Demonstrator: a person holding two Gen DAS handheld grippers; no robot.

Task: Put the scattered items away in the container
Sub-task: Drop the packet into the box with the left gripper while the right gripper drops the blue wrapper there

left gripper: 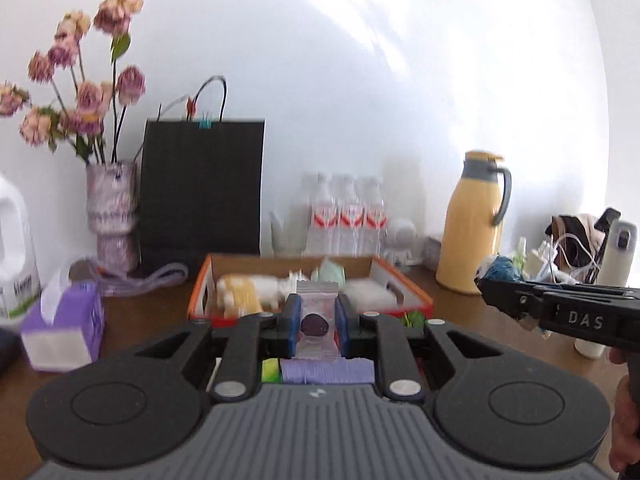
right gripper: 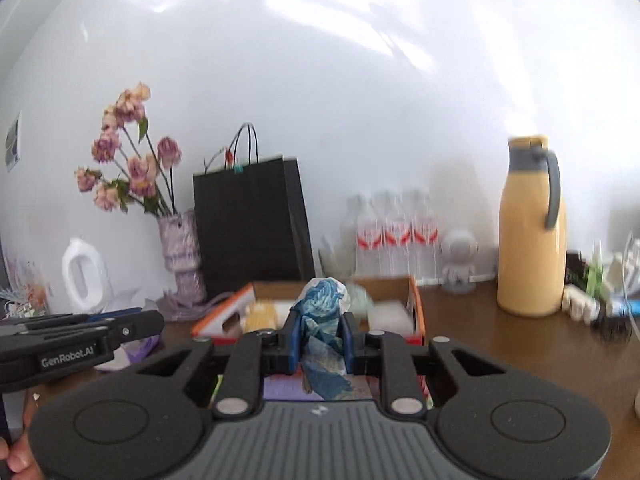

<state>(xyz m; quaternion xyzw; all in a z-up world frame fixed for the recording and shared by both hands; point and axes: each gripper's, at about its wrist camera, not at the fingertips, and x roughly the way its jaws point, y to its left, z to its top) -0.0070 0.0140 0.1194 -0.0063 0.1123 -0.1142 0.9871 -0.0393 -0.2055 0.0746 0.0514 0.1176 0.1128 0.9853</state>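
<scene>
we see the left gripper point(left gripper: 316, 320) clamped on a clear snack packet point(left gripper: 315, 322) and the right gripper point(right gripper: 322, 338) clamped on a blue-white wrapper point(right gripper: 322, 320), both held above (near edge) the orange-rimmed box point(left gripper: 404, 292).

Your way down into the box point(left gripper: 404, 294) is open from above; the black bag point(left gripper: 202, 188), bottles point(left gripper: 346, 216) and yellow jug point(left gripper: 472, 228) crowd its far side.
</scene>
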